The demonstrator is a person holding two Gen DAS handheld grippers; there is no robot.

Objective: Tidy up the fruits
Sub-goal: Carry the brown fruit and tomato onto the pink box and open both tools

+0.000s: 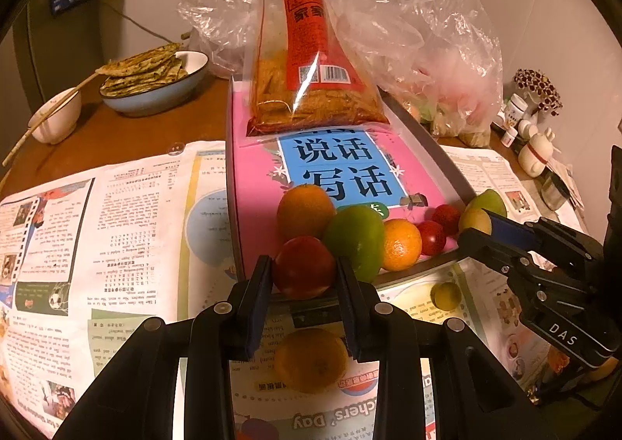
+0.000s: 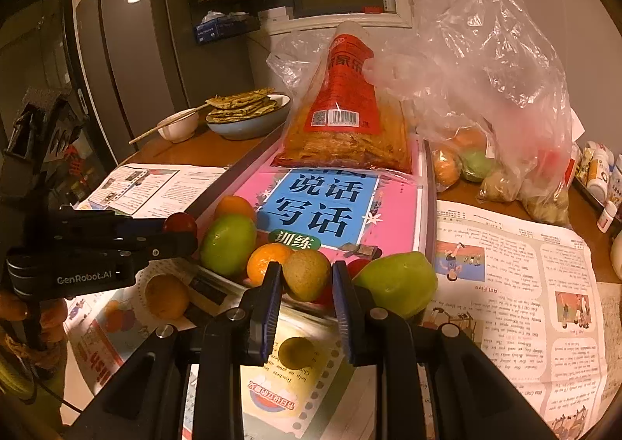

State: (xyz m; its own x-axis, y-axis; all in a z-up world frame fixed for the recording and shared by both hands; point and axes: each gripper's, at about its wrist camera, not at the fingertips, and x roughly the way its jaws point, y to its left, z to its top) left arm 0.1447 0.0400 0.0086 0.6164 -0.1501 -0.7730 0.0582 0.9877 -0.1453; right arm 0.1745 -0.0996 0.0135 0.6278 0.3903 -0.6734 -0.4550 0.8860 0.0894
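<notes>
In the left wrist view my left gripper (image 1: 303,265) is shut on a red tomato (image 1: 303,276), held at the near end of the pink book (image 1: 252,183). In the right wrist view my right gripper (image 2: 307,269) is shut on a brown kiwi (image 2: 307,280), beside a green pear (image 2: 396,282). A green fruit (image 1: 355,236), two oranges (image 1: 305,210) and small red fruits (image 1: 431,238) crowd that end of the book. Another orange (image 1: 311,358) and a small yellow fruit (image 1: 447,296) lie on the newspaper (image 1: 116,226) below.
A snack bag (image 1: 311,90) lies on the book's far end. Clear plastic bags (image 2: 486,90) holding more fruit stand at the back right. A bowl of flatbreads (image 1: 155,78) and a small bowl with chopsticks (image 1: 54,117) are at the back left. Small bottles (image 2: 598,171) line the right edge.
</notes>
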